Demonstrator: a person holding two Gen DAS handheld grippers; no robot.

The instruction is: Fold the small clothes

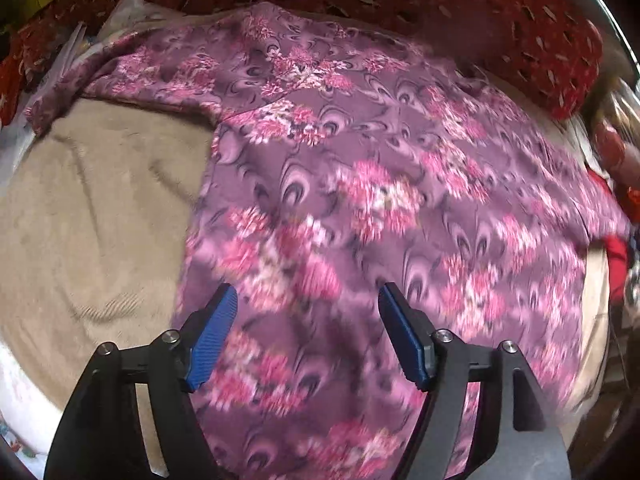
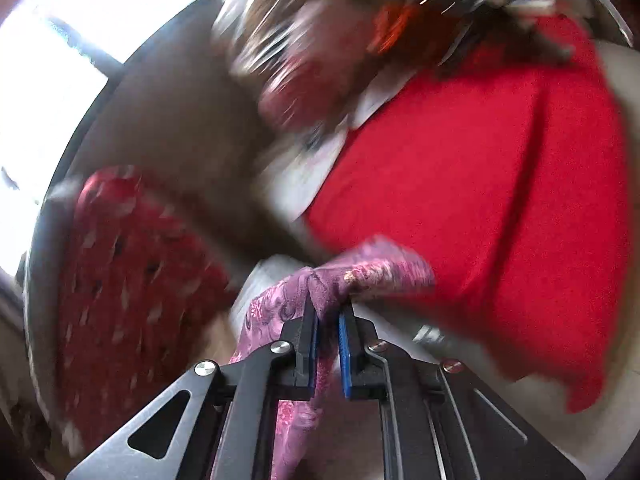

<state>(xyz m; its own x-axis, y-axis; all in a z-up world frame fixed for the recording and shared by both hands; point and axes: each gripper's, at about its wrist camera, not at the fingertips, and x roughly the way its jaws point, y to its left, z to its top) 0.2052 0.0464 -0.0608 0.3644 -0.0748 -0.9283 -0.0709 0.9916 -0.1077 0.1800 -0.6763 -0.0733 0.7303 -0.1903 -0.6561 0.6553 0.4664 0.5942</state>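
Purple floral cloth is bunching between the nearly closed pads of the right gripper (image 2: pixel 328 312) at the lower middle of its view, pinched there, I'd judge, so an edge can be lifted for a fold, with a red garment (image 2: pixel 480 200) lying blurred beyond. Lower in the left view, the left gripper (image 1: pixel 308 300) is hovering with fingers spread wide and empty over the purple garment (image 1: pixel 360 184), which is lying spread across a beige blanket (image 1: pixel 92 208), a red patterned fabric (image 1: pixel 440 4) filling the top of the frame.

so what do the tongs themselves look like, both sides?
Same build on both. Left tongs: black angular frame, silver round screw heads, ribbed blue pads on the fingers. Right tongs: same black frame with triangular cutouts, silver screws, blue pads. No cables, markings or sleeves visible.
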